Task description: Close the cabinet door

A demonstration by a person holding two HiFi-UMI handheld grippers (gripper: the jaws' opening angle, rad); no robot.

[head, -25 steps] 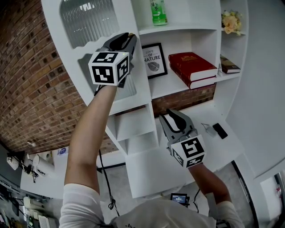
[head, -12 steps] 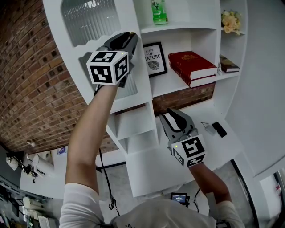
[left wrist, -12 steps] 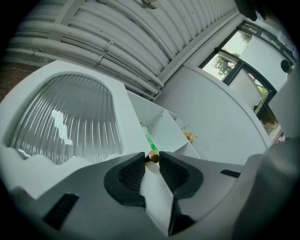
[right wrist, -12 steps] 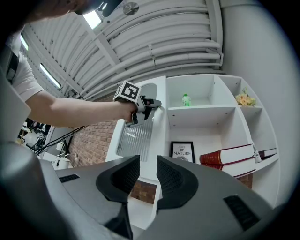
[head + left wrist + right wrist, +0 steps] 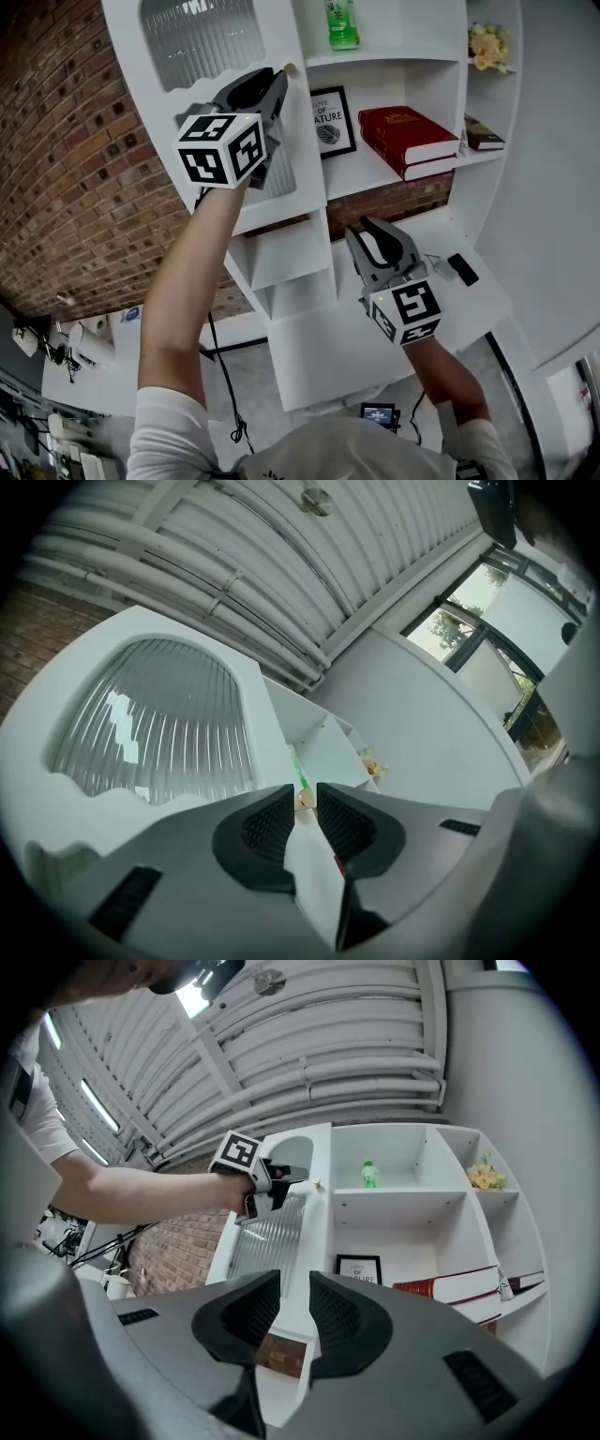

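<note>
L gripper (image 5: 277, 77) jaws on cabinet door (image 5: 199, 42) edge; R gripper (image 5: 368, 231) apart, empty

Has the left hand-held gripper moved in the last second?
Yes. Judged against the framed picture, the left hand-held gripper has swung its cube end left and slightly down, while its tips stay at the cabinet door edge.

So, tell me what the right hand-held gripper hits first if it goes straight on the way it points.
The right hand-held gripper would probably meet the white bottom edge of the cabinet door, or the shelf frame beside it. Depth is unclear.
</note>
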